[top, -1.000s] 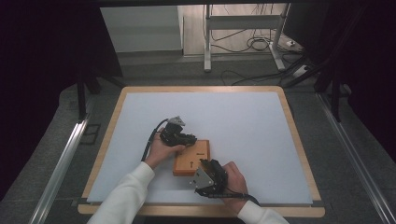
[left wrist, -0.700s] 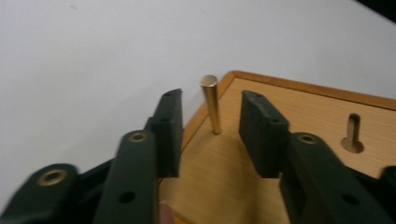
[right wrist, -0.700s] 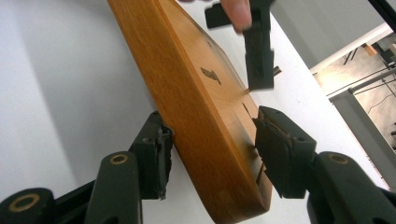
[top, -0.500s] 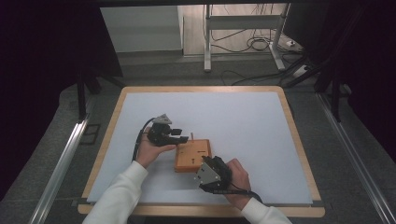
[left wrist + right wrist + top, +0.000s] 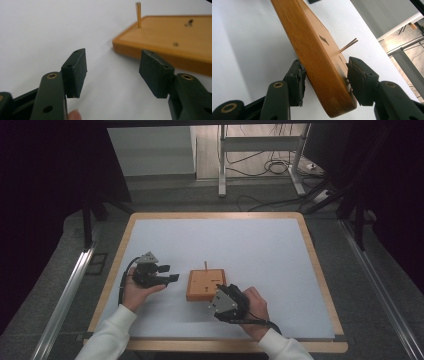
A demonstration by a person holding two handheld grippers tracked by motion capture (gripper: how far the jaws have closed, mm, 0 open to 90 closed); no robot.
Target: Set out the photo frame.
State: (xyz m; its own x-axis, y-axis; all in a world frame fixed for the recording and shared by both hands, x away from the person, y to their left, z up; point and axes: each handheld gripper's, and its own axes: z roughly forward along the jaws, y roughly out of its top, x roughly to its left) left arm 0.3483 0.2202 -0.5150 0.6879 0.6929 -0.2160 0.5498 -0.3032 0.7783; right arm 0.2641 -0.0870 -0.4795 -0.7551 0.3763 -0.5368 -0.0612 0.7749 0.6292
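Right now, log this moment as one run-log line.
left claw: just opened, empty, off wooden block | right claw: straddles block's near edge | thin peg: upright in block

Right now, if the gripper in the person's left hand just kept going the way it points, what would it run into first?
Most likely the orange wooden block. The left gripper, jaws just opened and empty, points across bare white table toward the block's near edge. Depth is hard to judge, and it looks aimed slightly to one side of the thin peg.

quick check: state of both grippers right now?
Left gripper: jaws have just been opening, nothing between them, beside the wooden block.
Right gripper: jaws closed on the wooden block's near corner.
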